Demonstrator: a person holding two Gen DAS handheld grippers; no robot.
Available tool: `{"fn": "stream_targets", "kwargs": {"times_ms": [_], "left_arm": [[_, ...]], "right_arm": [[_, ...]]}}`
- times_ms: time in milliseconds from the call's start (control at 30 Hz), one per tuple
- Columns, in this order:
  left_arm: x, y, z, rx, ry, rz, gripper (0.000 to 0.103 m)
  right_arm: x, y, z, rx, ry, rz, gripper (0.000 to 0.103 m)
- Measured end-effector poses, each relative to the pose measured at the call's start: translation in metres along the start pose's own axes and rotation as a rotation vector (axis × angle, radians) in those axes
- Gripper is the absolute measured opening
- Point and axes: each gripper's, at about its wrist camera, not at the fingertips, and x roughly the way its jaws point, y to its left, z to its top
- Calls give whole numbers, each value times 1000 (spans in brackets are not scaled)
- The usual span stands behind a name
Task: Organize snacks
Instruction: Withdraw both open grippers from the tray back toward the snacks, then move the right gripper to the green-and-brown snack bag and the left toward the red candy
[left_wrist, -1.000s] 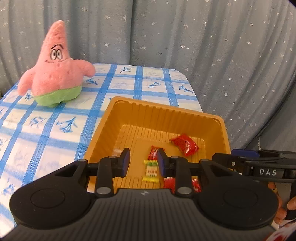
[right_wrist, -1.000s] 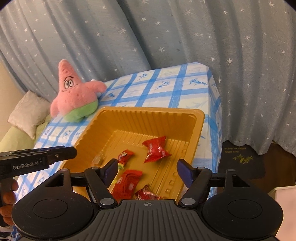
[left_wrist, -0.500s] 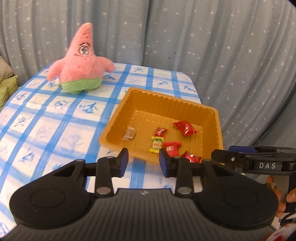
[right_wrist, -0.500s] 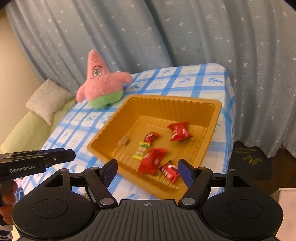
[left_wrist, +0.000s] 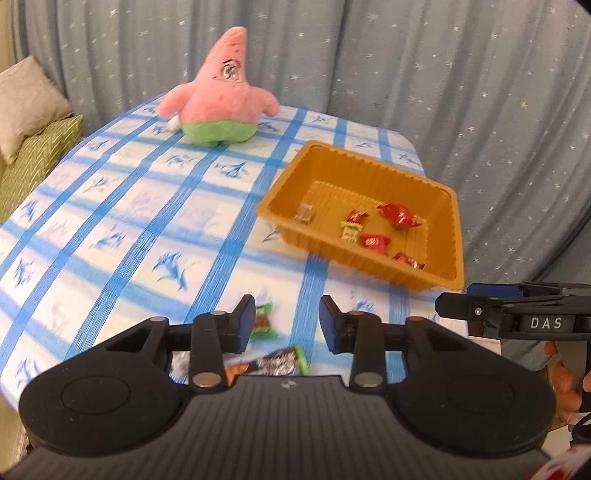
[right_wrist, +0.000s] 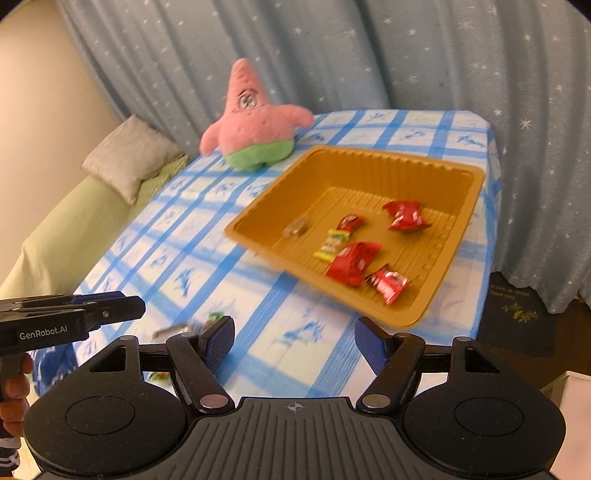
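An orange tray (left_wrist: 452, 236) (right_wrist: 436, 291) stands near the table's right edge and holds several red wrapped snacks (left_wrist: 397, 216) (right_wrist: 404, 216), a yellow-green one (left_wrist: 349, 233) (right_wrist: 330, 245) and a small clear one (left_wrist: 304, 213). My left gripper (left_wrist: 287, 319) is open and empty, held above the table's near edge. A green wrapped candy (left_wrist: 264, 321) and a dark snack packet (left_wrist: 277, 365) lie just below it. My right gripper (right_wrist: 294, 338) is open and empty, short of the tray.
A pink starfish plush (left_wrist: 221, 99) (right_wrist: 255, 122) sits at the table's far side on the blue-checked cloth (left_wrist: 129, 221). A starry grey curtain hangs behind. A green sofa with a cushion (right_wrist: 125, 155) stands to the left. The floor drops off right of the table.
Both grippers have pulled back from over the tray toward the table's near edge. The left jaws have opened a little wider. Loose snacks near the front edge have come into view.
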Motion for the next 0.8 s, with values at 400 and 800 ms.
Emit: {"fn": "stream_targets", "kwargs": {"times_ms": [400,800], "left_arm": [[-23,23,-41,-63,33,62,35],[-29,50,-78,-126,84,122,35]], "right_arm": [[15,35,-23,-102,74,61,72],[41,65,-40,-186,145,107,72]]}}
